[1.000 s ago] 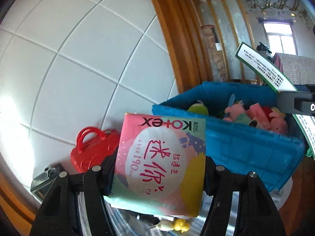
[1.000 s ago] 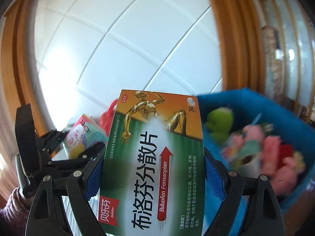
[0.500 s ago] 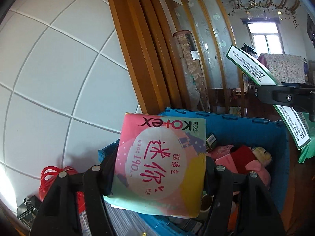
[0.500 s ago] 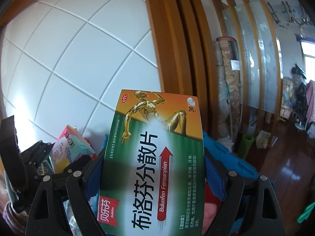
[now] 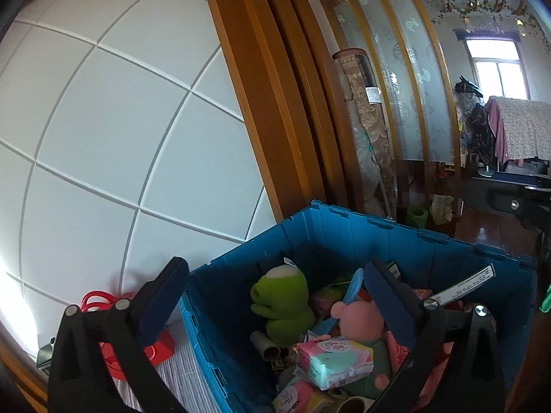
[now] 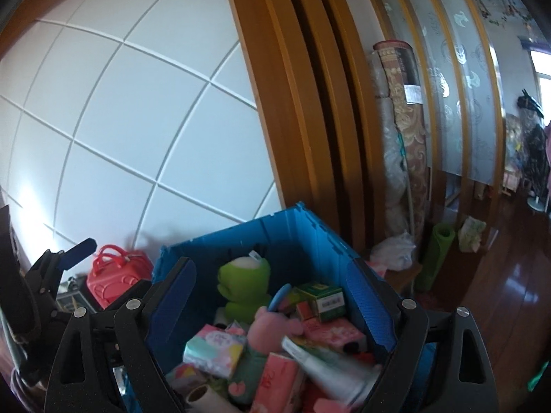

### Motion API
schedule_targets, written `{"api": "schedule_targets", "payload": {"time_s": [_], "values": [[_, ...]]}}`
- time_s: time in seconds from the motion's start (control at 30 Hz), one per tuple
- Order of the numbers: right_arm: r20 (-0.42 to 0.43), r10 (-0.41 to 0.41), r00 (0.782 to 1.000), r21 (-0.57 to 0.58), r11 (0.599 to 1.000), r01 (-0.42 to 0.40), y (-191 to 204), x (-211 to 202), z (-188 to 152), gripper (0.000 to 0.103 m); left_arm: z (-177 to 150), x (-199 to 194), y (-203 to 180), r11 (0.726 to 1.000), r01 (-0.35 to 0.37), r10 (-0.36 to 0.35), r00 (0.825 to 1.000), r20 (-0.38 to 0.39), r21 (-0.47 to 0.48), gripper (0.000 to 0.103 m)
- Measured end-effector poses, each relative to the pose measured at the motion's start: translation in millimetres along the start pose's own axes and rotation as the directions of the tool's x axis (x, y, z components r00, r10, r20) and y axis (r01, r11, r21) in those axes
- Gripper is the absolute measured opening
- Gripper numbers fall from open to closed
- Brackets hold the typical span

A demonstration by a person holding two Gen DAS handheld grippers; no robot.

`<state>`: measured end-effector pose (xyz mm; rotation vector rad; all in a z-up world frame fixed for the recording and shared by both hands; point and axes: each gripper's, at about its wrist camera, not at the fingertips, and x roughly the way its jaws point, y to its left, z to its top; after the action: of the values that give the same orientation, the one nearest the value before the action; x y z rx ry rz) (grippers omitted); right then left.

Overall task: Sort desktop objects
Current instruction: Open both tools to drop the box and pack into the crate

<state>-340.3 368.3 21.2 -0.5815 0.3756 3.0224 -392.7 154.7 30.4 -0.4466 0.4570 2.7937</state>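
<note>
Both hand-held grippers hang above an open blue plastic storage crate (image 5: 344, 237) packed with small goods. Left gripper (image 5: 275, 299): its jaws are opening, blue pads spread wide, nothing pressed between them. Below it, at about 5 o'clock in the left wrist view, lies a soft pink-and-mint packet of pads (image 5: 334, 361), resting on the heap beside a pink plush pig (image 5: 358, 316). A green plush frog (image 5: 280, 296) sits at 12 o'clock from the packet, against the crate's far wall.

Right gripper (image 6: 272, 296): its jaws are also opening and clear of any item. In the right wrist view a green-and-orange cardboard medicine box (image 6: 323, 297) sits among the contents at roughly 1 o'clock from the gap, inside the crate near its right wall; whether it is the box just let go cannot be told. A blurred white-and-green carton (image 6: 323, 368) lies tilted at 5 o'clock, low between the fingers.

Outside the crate, at 9 o'clock, a red plastic toy handbag (image 6: 115, 282) stands against the white panelled wall (image 6: 120, 120).
</note>
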Motion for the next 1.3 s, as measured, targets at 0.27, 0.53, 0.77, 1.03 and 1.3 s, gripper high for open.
{"api": "schedule_targets", "payload": {"time_s": [0.27,0.53,0.77,1.03,1.3], "values": [[0.039,0.086,0.996,0.024,0.996,-0.087,8.5,-27.6,-15.5,0.094,-3.5,-16.0,8.7,0.998,-0.057,0.057,0.998,0.001,-0.041,0.103],[0.100,0.089,0.991,-0.051,0.995,-0.084,37.9,-58.2,-34.4,0.101,-19.5,-46.1,25.0,0.989,-0.121,0.123,0.992,0.016,-0.081,0.103],[0.124,0.093,0.988,-0.099,0.992,-0.081,65.2,-72.3,-46.7,0.103,-42.3,-72.3,55.6,0.977,-0.171,0.174,0.985,0.017,-0.128,0.103],[0.164,0.151,0.975,-0.182,0.976,-0.120,131.6,-95.9,-75.4,0.103,-85.3,-108.6,119.0,0.957,-0.243,0.248,0.969,0.008,-0.155,0.103],[0.008,0.295,0.956,-0.107,0.950,-0.292,219.3,-71.6,-121.4,0.103,-154.8,-163.8,220.9,0.912,-0.392,0.390,0.920,-0.040,-0.119,0.103]]}}
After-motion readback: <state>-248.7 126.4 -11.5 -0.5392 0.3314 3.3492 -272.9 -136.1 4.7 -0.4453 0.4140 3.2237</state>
